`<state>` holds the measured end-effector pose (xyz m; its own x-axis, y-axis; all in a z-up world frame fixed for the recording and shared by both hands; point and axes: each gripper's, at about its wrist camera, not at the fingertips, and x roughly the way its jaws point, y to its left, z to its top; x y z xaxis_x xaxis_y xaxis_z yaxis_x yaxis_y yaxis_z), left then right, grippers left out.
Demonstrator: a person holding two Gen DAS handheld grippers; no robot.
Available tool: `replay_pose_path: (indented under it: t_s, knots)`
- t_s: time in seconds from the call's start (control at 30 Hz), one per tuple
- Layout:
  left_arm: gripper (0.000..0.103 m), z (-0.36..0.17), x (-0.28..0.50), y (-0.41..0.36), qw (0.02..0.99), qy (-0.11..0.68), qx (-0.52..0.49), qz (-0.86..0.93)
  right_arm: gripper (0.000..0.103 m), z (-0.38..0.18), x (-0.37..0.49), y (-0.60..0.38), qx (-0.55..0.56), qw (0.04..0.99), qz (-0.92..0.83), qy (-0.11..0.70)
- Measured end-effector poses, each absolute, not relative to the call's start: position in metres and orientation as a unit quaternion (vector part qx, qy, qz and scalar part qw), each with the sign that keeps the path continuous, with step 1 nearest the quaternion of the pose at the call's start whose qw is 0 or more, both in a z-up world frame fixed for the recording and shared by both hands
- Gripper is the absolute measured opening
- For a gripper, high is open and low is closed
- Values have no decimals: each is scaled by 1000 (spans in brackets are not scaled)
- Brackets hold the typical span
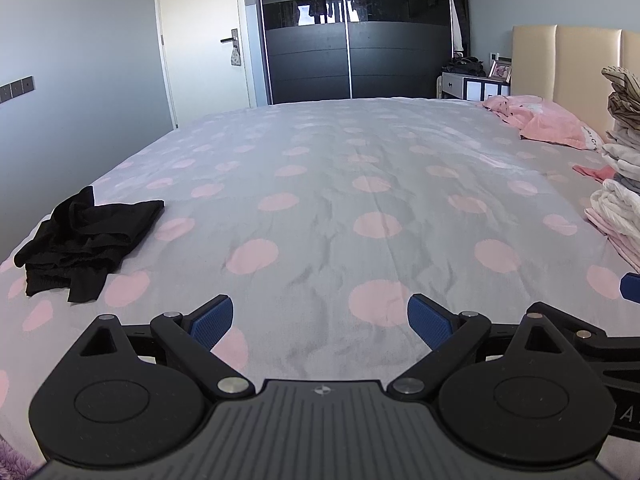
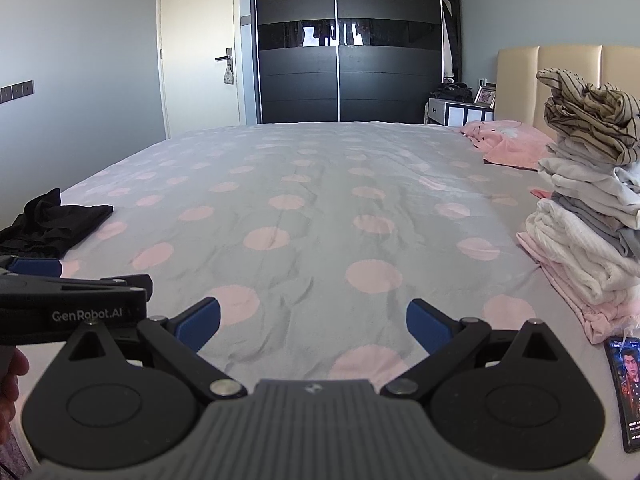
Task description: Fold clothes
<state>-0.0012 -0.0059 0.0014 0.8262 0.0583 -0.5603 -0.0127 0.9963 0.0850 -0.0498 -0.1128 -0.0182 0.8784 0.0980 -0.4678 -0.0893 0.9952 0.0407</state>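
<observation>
Blue-padded jaws of the left hand-held gripper (image 1: 320,322) and right hand-held gripper (image 2: 313,324) are held spread wide and empty above the bed (image 1: 340,184). Black clothes (image 1: 86,236) are seen crumpled at its left edge, a folded stack (image 2: 592,216) at its right.

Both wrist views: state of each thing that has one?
left gripper: jaws open, empty
right gripper: jaws open, empty
black garment: crumpled, unfolded, on the bed's left
pile of clothes: stacked, top striped piece bunched
phone: screen lit, flat on the bed
wardrobe doors: shut
room door: shut
</observation>
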Motion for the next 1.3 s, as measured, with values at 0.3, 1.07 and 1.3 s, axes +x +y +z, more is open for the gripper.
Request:
replay_pose_path:
  t_s: [0.3,1.07,1.3]
  knots:
    - [95,0,-1,-6,953,300,40,16,100,-20,-51,-110,8,968,50,245]
    - [95,-4,-1,-6,948,317,33,15,100,-21,-53,-110,2,966,52,254]
    - [95,-5,-3,-6,946,321,37,13,100,-22,-54,-109,-4,966,53,255]
